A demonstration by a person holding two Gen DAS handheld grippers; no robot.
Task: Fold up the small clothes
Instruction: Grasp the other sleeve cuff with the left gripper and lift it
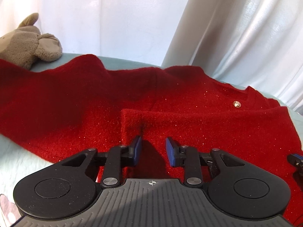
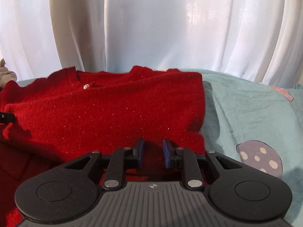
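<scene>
Red sweater [image 1: 189, 113] spread across mid-frame on teal sheet [image 2: 246, 104]. Left gripper [image 1: 153, 148] and right gripper [image 2: 153, 152] at bottom centre, fingers slightly spread, pinching nothing.

A bed with a red top and a soft toy on it

The bed has a pale green blanket [image 2: 246, 109] on it, a bit wrinkled, with a grey spotted round shape and a pink patch printed on it. A red sparkly top [image 1: 170, 113] lies spread out on the blanket and covers a big part of it. One part of the top is folded over onto itself, and a small shiny button sits near its neck. A tan soft toy [image 1: 28, 45] lies on the blanket at the far left, just behind the edge of the top. The blanket is bare to the right of the top.
</scene>
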